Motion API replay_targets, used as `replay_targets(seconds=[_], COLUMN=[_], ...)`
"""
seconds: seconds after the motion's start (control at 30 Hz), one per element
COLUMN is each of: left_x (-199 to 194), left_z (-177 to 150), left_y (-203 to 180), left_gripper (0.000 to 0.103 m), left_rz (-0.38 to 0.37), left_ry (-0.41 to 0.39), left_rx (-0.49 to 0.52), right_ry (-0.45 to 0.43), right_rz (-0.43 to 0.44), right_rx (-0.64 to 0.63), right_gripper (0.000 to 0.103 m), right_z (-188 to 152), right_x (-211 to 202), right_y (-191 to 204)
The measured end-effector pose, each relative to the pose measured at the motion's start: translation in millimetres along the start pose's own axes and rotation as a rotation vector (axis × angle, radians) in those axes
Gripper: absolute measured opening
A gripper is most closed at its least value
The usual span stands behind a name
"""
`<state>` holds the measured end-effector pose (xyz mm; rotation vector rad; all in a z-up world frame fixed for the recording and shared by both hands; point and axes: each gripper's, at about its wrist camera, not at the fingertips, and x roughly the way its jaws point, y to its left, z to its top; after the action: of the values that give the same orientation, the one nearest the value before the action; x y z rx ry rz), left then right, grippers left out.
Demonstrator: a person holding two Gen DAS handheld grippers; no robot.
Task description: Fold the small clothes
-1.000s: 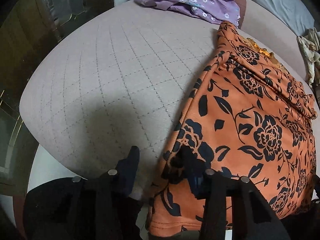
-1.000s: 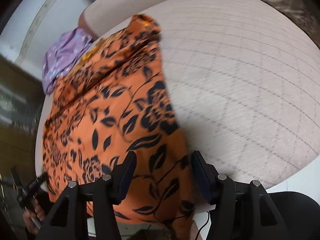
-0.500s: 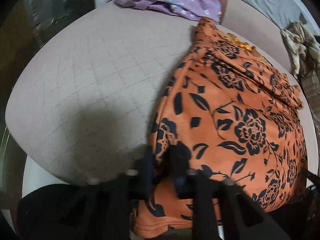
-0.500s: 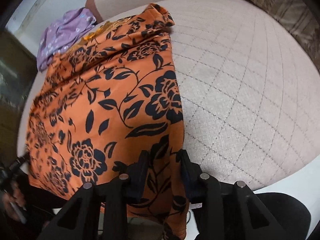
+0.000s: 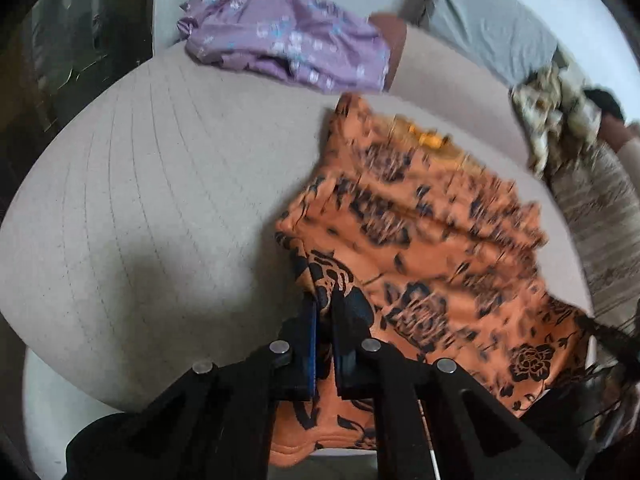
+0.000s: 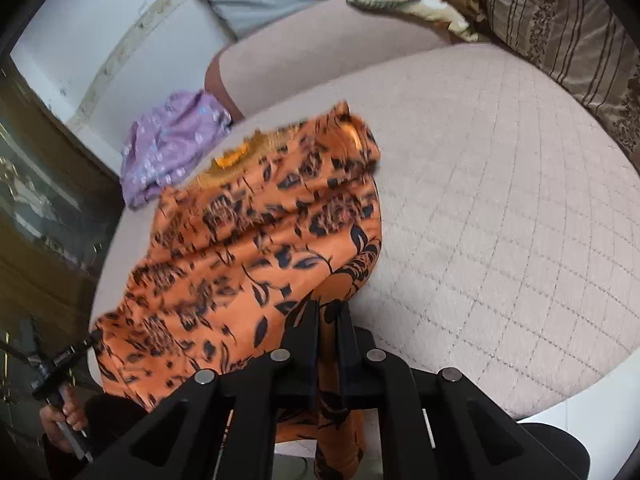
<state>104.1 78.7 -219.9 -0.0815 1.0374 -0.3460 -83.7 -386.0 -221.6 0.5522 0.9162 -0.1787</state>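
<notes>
An orange garment with black flowers (image 5: 424, 248) lies on a beige quilted cushion (image 5: 152, 208). My left gripper (image 5: 323, 308) is shut on the garment's near left corner and lifts it, so the near edge bunches toward the far end. In the right wrist view the same garment (image 6: 248, 240) spreads left of centre. My right gripper (image 6: 329, 312) is shut on its near right corner, lifted off the cushion (image 6: 500, 220). The hem hangs below both grippers. The cloth is motion-blurred.
A purple flowered garment (image 5: 288, 52) lies at the cushion's far left edge. A grey pillow (image 5: 488, 24) and a crumpled beige cloth (image 5: 560, 120) sit at the back right. A striped patterned cushion (image 6: 568, 40) lies far right. A dark cabinet (image 6: 44, 220) stands to the left.
Both grippers went from open around the garment's near corners to shut on them. They have since lifted and carried the near edge toward the far end, bunching the cloth.
</notes>
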Motion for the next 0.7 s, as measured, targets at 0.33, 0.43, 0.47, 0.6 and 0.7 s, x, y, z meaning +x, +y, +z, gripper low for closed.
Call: replay_targets(seconds=[0.33,0.43,0.47,0.6,0.7], left_x=[37,37,37,33,28], left_z=[-27,-31,-32,-35,-27], left_y=[23,21,18,18,19], left_gripper=[0.053,0.030,0.014,0.009,0.008], left_rz=[0.022,-0.038,-0.046,-0.073,-0.124], left_ry=[0.166,0.175,0.182,0.183,0.197], left_rx=[-0.007,0.010,0.021,0.049,0.050], right_ry=[0.199,0.216,0.221,0.251,0.243], right_rz=[-0.077,-0.004,0.015,0.013,0.012], right_rx=[0.051,0.093,0.081,-0.067,-0.116], right_gripper=[0.050,0.069,0.067,0.014,0.011], right_z=[-37,-42,-44,-52,-51], right_x=[48,45,46,50,45], right_y=[-24,-29,-27,-2,11])
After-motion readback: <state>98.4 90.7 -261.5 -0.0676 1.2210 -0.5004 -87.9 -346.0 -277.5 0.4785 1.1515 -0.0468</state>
